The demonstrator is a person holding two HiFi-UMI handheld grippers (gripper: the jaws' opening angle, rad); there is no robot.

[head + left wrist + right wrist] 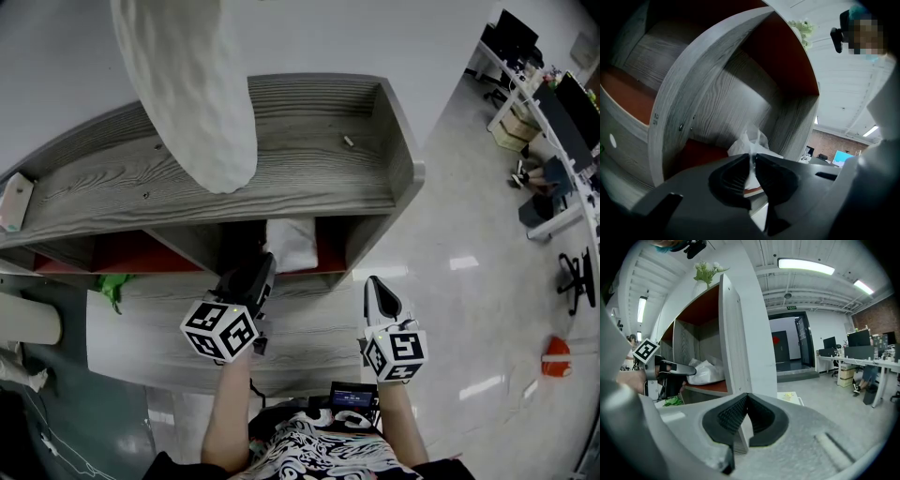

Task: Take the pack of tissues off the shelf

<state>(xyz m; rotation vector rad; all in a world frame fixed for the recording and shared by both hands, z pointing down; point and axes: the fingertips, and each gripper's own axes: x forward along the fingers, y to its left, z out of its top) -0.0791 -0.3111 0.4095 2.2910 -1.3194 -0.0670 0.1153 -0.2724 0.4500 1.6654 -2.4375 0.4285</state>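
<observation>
The pack of tissues (291, 242) is a white plastic-wrapped bundle lying in the middle compartment of the grey wooden shelf (309, 169), on its red floor. My left gripper (265, 269) reaches into that compartment. In the left gripper view the crinkled wrap of the pack (749, 140) is pinched between the black pads of the left gripper (753, 159). My right gripper (375, 286) hangs in front of the shelf's right side, shut and empty. In the right gripper view, the right gripper (746, 397) points past the shelf's side panel, and the pack (705, 371) and left gripper (670, 369) show beyond it.
A tall white textured vase (192, 84) stands on the shelf top, with a small white item (348, 142) further right. A green plant (112, 286) lies by the lower left shelf. Office desks and chairs (544, 122) line the far right, and an orange object (556, 356) sits on the floor.
</observation>
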